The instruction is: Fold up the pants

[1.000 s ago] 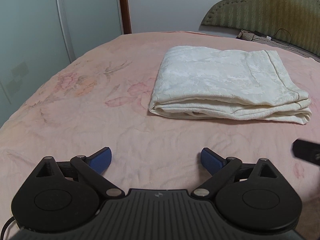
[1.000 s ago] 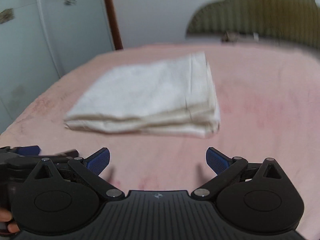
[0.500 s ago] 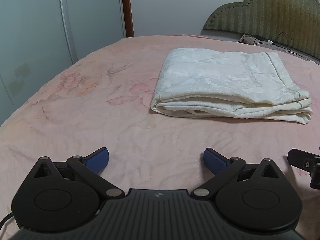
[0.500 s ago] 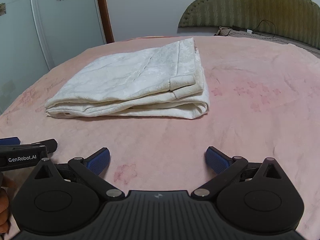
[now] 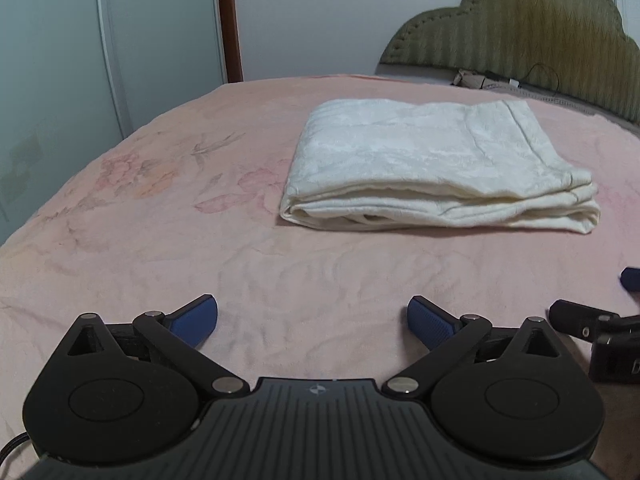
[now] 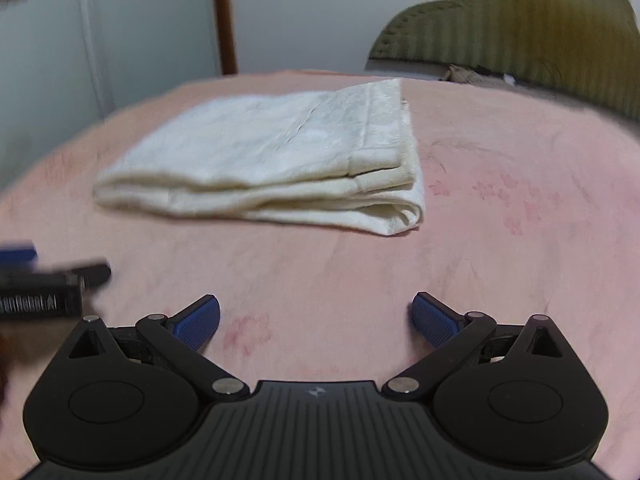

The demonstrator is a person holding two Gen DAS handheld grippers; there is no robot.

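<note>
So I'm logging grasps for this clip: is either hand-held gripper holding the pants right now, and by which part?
Nothing is held. The left hand-held gripper and right hand-held gripper are both open, short of the folded pants.

Cream-white pants [image 5: 432, 160] lie folded into a flat, layered rectangle on the pink bed [image 5: 160, 220], layered edges facing the cameras

Soft, even indoor light falls across the bed [image 5: 168, 240], casting faint shadows. The left wrist view is sharp; the right wrist view is smeared with motion blur. Fisheye distortion bends both frames' edges.
</note>
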